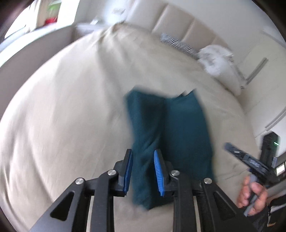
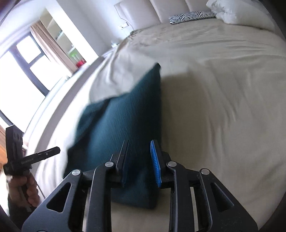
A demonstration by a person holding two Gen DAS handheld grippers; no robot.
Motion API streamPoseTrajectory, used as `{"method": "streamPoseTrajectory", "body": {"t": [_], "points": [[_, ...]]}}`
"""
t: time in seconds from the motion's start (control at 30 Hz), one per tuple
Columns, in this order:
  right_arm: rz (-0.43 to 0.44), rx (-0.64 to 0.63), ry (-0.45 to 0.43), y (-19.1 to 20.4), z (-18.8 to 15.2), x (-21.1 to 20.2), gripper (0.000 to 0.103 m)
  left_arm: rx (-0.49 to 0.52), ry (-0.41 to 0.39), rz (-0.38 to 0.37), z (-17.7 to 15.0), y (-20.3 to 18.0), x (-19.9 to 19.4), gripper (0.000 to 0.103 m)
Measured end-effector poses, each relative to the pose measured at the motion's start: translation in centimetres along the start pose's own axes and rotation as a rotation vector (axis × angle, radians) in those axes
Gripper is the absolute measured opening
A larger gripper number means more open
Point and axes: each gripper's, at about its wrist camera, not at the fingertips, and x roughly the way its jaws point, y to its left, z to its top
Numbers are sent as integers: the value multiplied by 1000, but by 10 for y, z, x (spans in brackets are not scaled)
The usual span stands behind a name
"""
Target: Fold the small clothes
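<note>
teal garment being held up over the bed, one hand-held gripper at each near corner

left hand-held gripper [image 1: 143,157] and right hand-held gripper [image 2: 138,149] are each pinching the near edge of the teal cloth [image 1: 171,125], which is hanging limp above the beige bed [image 1: 62,116]. it is looking soft, light, prone to sagging; corners are suiting best. white pillows [image 1: 219,62] and zebra-print item [image 2: 189,17] are lying far off, not obstructing.

A bed [image 2: 214,89] covered by a creased beige sheet [image 1: 62,107] fills both views. At its far end stands a cream padded headboard [image 2: 160,10]. A white pillow [image 2: 241,14] lies against the headboard, with a zebra-striped cushion [image 2: 189,17] just beside it. A dark-framed window [image 2: 23,71] with a beige curtain [image 2: 51,44] occupies the side wall; a red object [image 2: 80,63], too small to identify, sits near the curtain.
</note>
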Motion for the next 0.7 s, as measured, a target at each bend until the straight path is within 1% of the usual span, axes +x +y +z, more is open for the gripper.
{"method": "streamPoseTrajectory", "body": {"t": [0.03,0.07,0.1,0.13,0.23,0.27,0.3,0.33,0.37,0.43,0.47,0.5,0.53,0.6,0.7], "points": [[33,14,3,0,10,7,23,25,-16,-14,8,-10,3,33],[76,29,7,0,19,14,23,52,-36,-28,21,-24,13,38],[135,53,16,-2,30,25,23,60,-41,-43,30,-31,25,38],[167,87,25,-3,40,38,23,50,-31,-62,40,-36,44,38],[230,193,89,-9,60,80,23,44,39,-30,57,-43,99,38],[214,226,122,-16,66,99,21,48,74,20,58,-41,121,37],[194,242,132,-19,68,108,20,47,97,58,57,-36,133,34],[187,264,136,-23,71,117,20,38,104,65,56,-30,141,20],[212,295,133,-29,75,125,19,26,97,72,54,-21,146,9],[255,366,130,-41,77,138,15,7,84,27,52,-11,145,9],[272,402,131,-47,79,146,5,11,81,16,51,-7,144,10],[268,429,138,-53,80,156,0,27,75,11,50,-6,144,10],[258,449,140,-60,80,165,0,42,69,9,47,-4,142,10],[272,486,128,-68,81,177,0,66,53,8,42,-4,142,10],[271,463,129,-70,86,185,0,51,39,-16,37,2,142,10]]}}
